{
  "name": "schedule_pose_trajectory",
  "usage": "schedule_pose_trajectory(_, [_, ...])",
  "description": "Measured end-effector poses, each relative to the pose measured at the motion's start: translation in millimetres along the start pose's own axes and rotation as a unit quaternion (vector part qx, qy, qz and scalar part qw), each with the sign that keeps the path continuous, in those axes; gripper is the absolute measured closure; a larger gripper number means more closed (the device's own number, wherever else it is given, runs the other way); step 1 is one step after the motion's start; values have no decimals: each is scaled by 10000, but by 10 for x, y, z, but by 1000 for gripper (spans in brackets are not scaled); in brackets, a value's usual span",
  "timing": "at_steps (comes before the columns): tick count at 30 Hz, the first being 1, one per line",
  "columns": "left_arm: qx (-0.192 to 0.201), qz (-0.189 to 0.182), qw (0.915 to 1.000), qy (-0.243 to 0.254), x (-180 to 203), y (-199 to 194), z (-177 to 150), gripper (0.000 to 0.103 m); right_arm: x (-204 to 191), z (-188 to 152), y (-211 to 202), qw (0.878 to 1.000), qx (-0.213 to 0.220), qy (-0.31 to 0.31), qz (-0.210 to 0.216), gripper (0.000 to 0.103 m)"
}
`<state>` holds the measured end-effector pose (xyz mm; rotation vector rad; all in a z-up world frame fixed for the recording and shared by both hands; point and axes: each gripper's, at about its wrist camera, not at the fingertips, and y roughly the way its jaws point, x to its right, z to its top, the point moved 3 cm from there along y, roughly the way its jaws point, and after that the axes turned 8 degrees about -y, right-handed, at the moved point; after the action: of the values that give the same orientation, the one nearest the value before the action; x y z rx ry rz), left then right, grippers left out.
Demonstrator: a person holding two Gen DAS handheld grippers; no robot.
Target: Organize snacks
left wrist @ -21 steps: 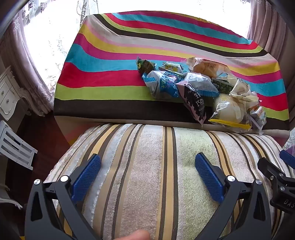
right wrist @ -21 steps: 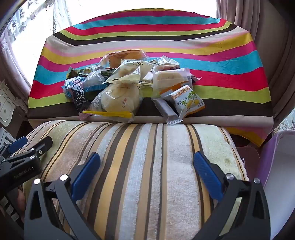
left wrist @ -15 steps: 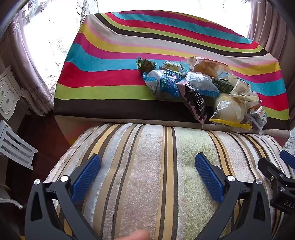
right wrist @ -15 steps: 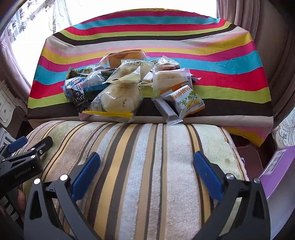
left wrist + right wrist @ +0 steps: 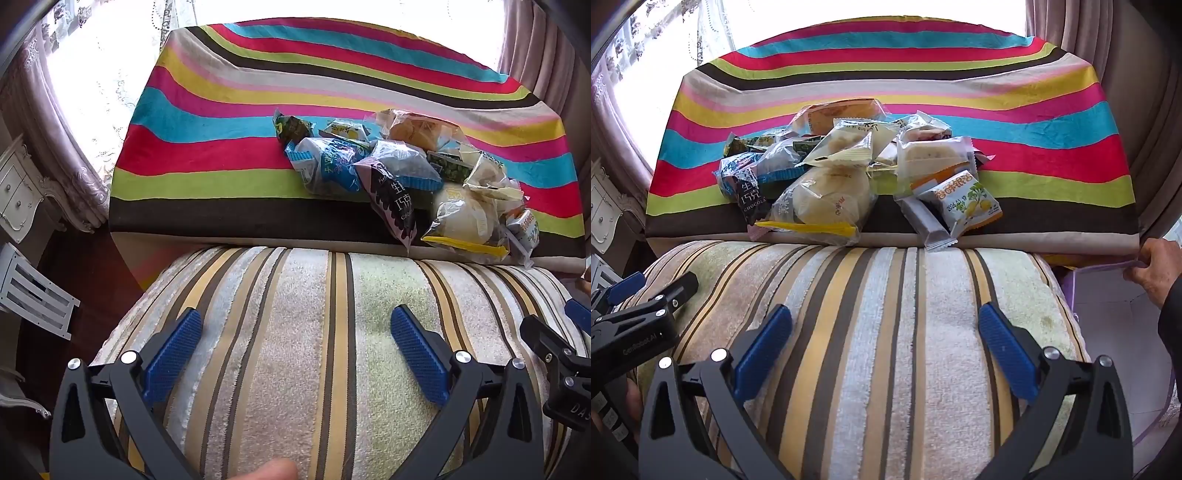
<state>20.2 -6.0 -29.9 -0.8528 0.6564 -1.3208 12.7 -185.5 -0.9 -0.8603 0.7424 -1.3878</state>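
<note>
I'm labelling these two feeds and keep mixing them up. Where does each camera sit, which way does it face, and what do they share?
Left wrist: on the left gripper, angled down over the striped cushion toward the snack pile; its open blue fingers and a fingertip show.
Right wrist: on the right gripper, same direction; its open fingers and a hand on a purple box show.
Shared: cushion, rainbow cloth, snack pile, each other's gripper.

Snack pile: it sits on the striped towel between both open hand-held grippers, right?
Not on the towel. The right wrist view shows the snack pile on the rainbow cloth beyond it. Both hand-held grippers are open.
</note>
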Motion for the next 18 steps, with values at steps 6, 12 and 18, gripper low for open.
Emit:
schedule_pose_trajectory(6, [4, 16, 10000, -8, 14, 13, -5, 4, 22, -7, -10, 10000, 0, 13, 26, 1])
schedule_pose_trajectory(12, [14, -12, 10000, -26, 14, 7, -5, 4, 23, -11, -11, 10000, 0, 9, 26, 1])
schedule_pose_trajectory(18, [21, -10, 10000, -38, 13, 3, -1, 4, 26, -11, -14, 10000, 40, 15, 46, 1])
